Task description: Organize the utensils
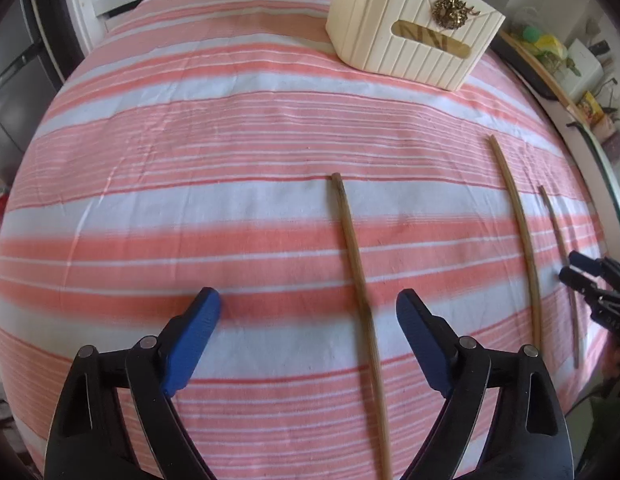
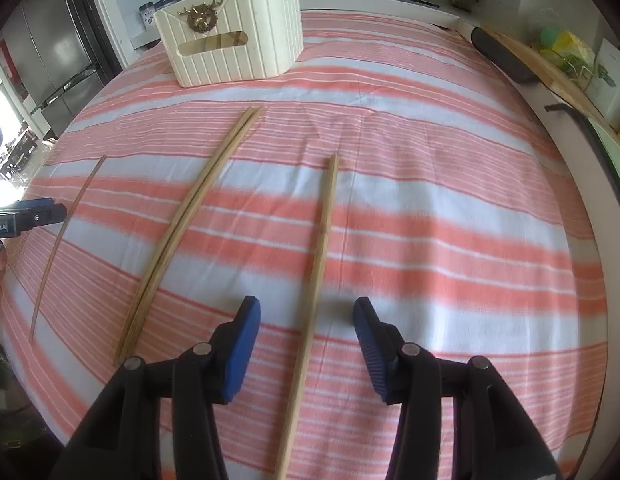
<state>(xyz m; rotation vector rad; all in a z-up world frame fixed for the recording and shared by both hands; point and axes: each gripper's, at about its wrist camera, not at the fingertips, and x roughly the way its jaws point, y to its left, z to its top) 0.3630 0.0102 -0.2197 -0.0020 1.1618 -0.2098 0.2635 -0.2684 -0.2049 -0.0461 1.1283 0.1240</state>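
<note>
Chopsticks are laid out lengthwise on the striped cloth (image 2: 429, 208) covering the counter. Left tool (image 1: 308, 305) hangs over one stick (image 1: 359, 276), jaws wide apart, the stick lying between them nearer the right finger, pads not on it. Right tool (image 2: 306, 312) is about half spread, with another stick (image 2: 315, 264) running up between its pads, and they don't squeeze it either. A pair (image 2: 190, 220) lies touching side by side just left of that one, and the far-left stick (image 2: 62, 236) sits near the other tool. Cream basket (image 2: 234, 32) with a gold ornament stands at the far end, well apart from the sticks.
</note>
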